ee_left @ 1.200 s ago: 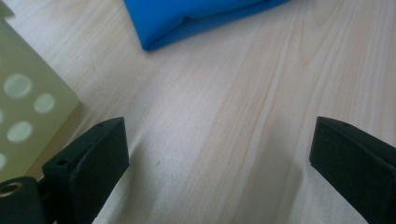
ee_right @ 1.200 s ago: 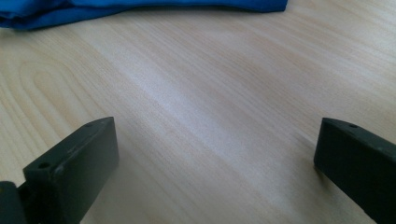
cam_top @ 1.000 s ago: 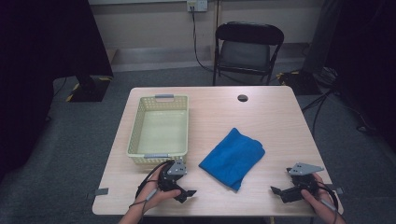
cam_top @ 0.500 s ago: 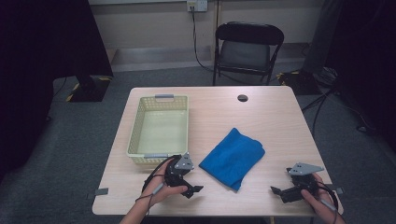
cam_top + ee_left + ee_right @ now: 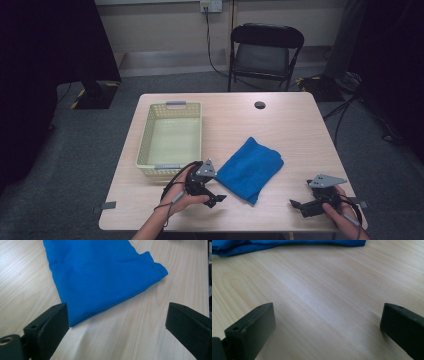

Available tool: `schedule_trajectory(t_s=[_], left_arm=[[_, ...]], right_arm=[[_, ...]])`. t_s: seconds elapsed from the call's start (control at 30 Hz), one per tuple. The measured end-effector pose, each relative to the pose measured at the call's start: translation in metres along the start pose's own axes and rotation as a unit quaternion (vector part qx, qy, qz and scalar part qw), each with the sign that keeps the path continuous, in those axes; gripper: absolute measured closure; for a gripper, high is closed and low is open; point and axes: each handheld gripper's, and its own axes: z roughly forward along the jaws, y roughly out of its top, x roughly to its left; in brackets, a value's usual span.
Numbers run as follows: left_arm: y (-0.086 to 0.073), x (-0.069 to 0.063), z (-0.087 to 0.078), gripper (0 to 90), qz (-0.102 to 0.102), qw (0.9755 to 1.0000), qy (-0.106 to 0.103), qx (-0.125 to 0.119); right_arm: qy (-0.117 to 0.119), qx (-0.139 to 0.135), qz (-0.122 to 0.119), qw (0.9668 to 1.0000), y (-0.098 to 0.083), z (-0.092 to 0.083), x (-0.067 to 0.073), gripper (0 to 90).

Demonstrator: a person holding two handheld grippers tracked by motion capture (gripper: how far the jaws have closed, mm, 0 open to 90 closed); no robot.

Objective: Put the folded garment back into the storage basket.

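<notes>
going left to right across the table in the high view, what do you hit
basket → left gripper → blue cloth → right gripper

From above I find the table (image 5: 280, 125) evenly and fairly brightly lit, while the room falls off to near black at both sides, and the whole picture is soft and somewhat grainy. In my left gripper view the cloth (image 5: 100, 275) is sharp and saturated, with a pale sheen on the wood below it and my jaws dark and slightly blurred. My right gripper view shows a broad soft glare across the wood, with blurred jaws casting faint shadows.
</notes>
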Motion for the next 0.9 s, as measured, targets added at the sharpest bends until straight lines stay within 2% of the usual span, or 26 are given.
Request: schedule_trajectory(t_s=[0.4,0.53,0.67,0.8,0.9], left_arm=[[0.016,-0.005,0.016,4.0,0.0,0.9998,-0.018,-0.003],[0.021,-0.005,0.02,4.0,0.001,0.9999,-0.015,-0.003],[0.026,-0.004,0.024,4.0,-0.013,0.9995,-0.024,-0.018],[0.031,-0.004,0.028,4.0,-0.004,0.9996,-0.021,-0.017],[0.032,-0.003,0.03,4.0,-0.007,0.9996,-0.021,-0.019]], right_arm=[[0.0,0.0,0.0,1.0,0.0,0.0,0.0,0.0],[0.0,0.0,0.0,1.0,0.0,0.0,0.0,0.0],[0.0,0.0,0.0,1.0,0.0,0.0,0.0,0.0],[0.0,0.0,0.0,1.0,0.0,0.0,0.0,0.0],[0.0,0.0,0.0,1.0,0.0,0.0,0.0,0.0]])
